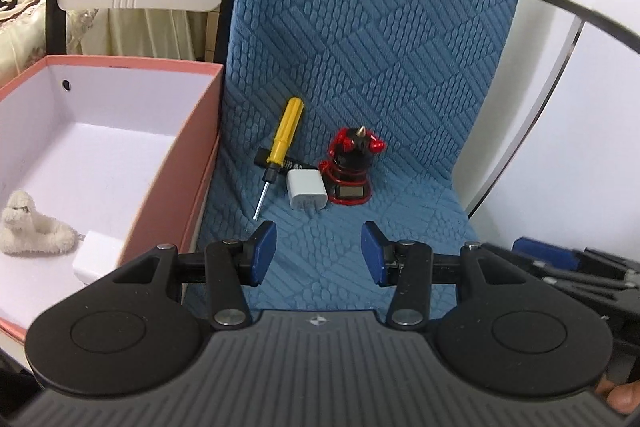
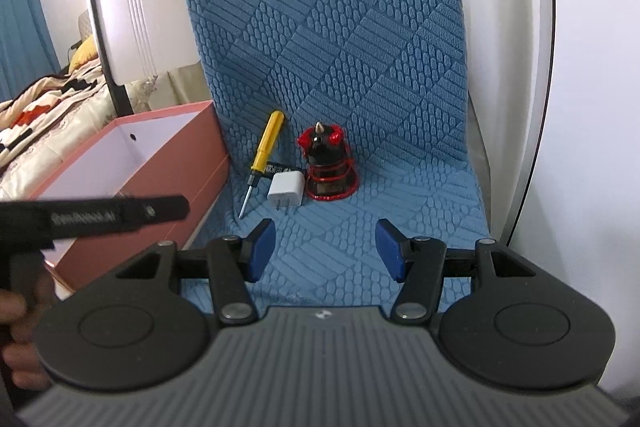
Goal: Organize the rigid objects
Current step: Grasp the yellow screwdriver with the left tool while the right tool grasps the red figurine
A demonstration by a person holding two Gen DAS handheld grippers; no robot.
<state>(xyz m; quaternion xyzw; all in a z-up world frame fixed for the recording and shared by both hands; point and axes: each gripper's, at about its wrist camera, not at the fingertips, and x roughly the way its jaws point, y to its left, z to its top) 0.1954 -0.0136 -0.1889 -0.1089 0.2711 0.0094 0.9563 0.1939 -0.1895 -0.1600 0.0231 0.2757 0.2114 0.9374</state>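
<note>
- Both the left gripper [image 1: 319,253] and the right gripper [image 2: 327,251] are seen with jaws spread, nothing between them, short of the objects.
- On the blue quilted cloth [image 1: 360,47] lie a yellow-handled screwdriver [image 1: 280,143], a white plug charger [image 1: 306,189] and a red-and-black figurine [image 1: 348,169], clustered close together.
- The screwdriver is judged light, stiff and smooth; its handle would best be pinched crosswise.
- The pink box [image 1: 176,163], just left, already holds a plush toy [image 1: 30,229].
- The charger, just beside the shaft, may be nudged.
</note>
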